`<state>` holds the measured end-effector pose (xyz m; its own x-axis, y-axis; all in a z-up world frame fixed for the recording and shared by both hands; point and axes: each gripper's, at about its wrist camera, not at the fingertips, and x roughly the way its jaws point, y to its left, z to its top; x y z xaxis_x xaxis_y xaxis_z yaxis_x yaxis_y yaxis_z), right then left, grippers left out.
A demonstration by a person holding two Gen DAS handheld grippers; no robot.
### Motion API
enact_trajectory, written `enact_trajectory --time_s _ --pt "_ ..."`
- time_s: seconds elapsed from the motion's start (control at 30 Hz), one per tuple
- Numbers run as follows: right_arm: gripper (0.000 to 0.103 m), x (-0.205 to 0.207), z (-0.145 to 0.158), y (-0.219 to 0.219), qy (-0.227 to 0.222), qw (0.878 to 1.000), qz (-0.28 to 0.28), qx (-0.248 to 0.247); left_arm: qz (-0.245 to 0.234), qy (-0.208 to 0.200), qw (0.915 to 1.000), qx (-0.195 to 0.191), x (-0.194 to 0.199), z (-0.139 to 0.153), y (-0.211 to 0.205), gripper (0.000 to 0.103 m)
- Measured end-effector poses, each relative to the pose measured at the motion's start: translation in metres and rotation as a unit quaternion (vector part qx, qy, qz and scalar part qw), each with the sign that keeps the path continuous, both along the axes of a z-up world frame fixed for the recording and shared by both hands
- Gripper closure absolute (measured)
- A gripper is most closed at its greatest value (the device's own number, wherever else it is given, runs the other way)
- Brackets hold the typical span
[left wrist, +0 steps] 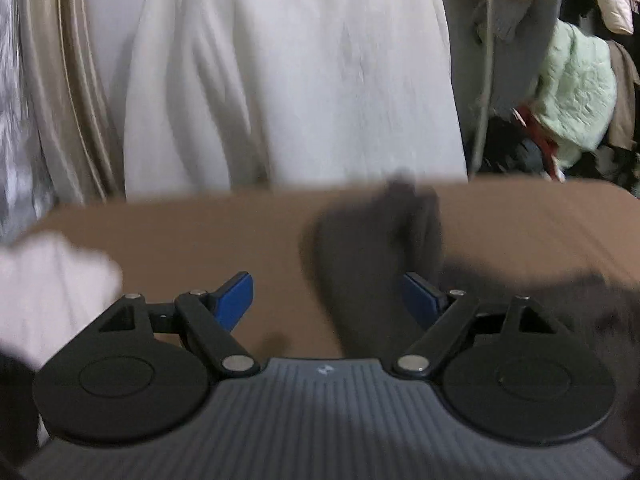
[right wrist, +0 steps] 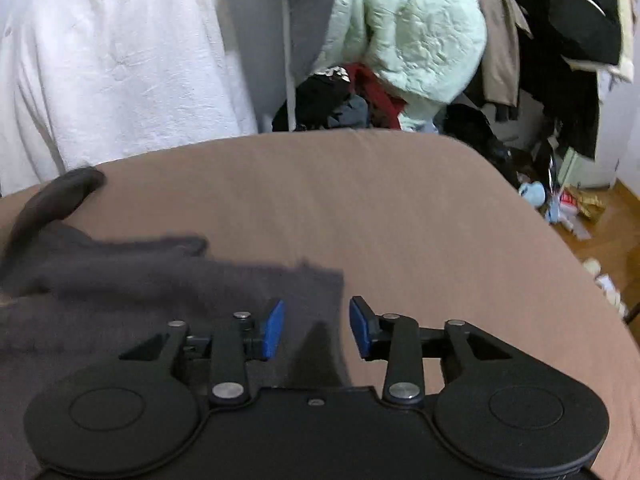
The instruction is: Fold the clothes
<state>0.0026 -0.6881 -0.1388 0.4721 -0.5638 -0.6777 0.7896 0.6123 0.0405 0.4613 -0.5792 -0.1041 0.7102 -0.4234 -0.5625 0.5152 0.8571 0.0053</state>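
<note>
A dark grey garment (right wrist: pixel 132 288) lies crumpled on the brown-covered table (right wrist: pixel 380 208), mostly on its left half in the right wrist view. In the left wrist view the same garment (left wrist: pixel 372 264) is blurred and rises in a bunch ahead of my fingers, a little right of centre. My left gripper (left wrist: pixel 328 300) is open wide and empty, its blue pads (left wrist: pixel 236 300) on either side of the garment's near part. My right gripper (right wrist: pixel 316 328) is open and empty, hovering over the garment's right edge.
A white cloth (left wrist: pixel 52 292) lies at the table's left edge. A large white sheet (left wrist: pixel 280 72) hangs behind the table. A rack with a pale green jacket (right wrist: pixel 416 36) and dark clothes stands at the back right. Litter lies on the wooden floor (right wrist: pixel 600 232) to the right.
</note>
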Motion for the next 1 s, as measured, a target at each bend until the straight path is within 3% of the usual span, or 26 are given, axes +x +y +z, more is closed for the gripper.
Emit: enact_trajectory --time_s 0.1,0.17,0.27,0.37,0.47,0.53,0.57,0.6,0.63,0.67,0.77,0.9,0.97,1.0 --pt "0.049 -0.028 -0.003 0.01 -0.011 0.999 0.009 0.037 0.001 0.015 0.9999 0.009 -0.021 -0.014 0.047 0.021" --pt "0.047 -0.041 -0.003 0.018 -0.011 0.998 0.034 0.058 0.027 0.023 0.9992 0.019 -0.03 -0.019 0.081 0.02" --pt "0.034 -0.05 -0.013 0.03 -0.001 0.996 0.05 0.07 0.072 0.067 0.9951 0.01 -0.049 -0.031 0.139 0.018" --pt "0.034 -0.062 -0.023 0.037 -0.01 0.993 0.029 0.112 0.106 0.107 0.9885 0.012 -0.08 -0.051 0.192 0.018" --pt "0.025 -0.075 -0.035 0.044 -0.046 0.977 -0.038 0.205 0.145 0.13 0.9803 0.033 -0.114 -0.067 0.233 0.017" --pt "0.022 -0.081 -0.045 0.053 -0.089 0.96 -0.058 0.257 0.147 0.152 0.9773 0.012 -0.133 -0.064 0.252 0.017" --pt "0.022 -0.075 -0.047 0.058 -0.1 0.962 -0.027 0.252 0.144 0.152 0.9777 -0.003 -0.141 -0.06 0.258 0.017" --pt "0.034 -0.067 -0.047 0.061 -0.091 0.967 -0.01 0.236 0.143 0.15 0.9783 -0.014 -0.15 -0.058 0.263 0.017" --pt "0.053 -0.058 -0.047 0.065 -0.077 0.974 0.003 0.212 0.14 0.148 0.9789 -0.019 -0.155 -0.058 0.265 0.017" --pt "0.093 -0.052 -0.044 0.07 -0.062 0.981 0.012 0.183 0.139 0.147 0.9792 -0.016 -0.157 -0.057 0.265 0.017" --pt "0.094 -0.046 -0.011 0.098 -0.012 0.998 0.02 0.066 0.141 0.136 0.9805 0.009 -0.167 -0.047 0.26 0.017" --pt "0.098 -0.055 0.014 0.127 0.074 0.994 0.028 -0.076 0.136 0.128 0.9823 0.009 -0.171 -0.034 0.254 0.017" --pt "0.098 -0.055 -0.002 0.113 0.112 0.991 0.034 -0.063 0.139 0.132 0.9814 0.012 -0.166 -0.036 0.252 0.017" --pt "0.098 -0.058 -0.012 0.103 0.105 0.994 0.031 -0.025 0.143 0.132 0.9808 0.015 -0.165 -0.037 0.252 0.017"
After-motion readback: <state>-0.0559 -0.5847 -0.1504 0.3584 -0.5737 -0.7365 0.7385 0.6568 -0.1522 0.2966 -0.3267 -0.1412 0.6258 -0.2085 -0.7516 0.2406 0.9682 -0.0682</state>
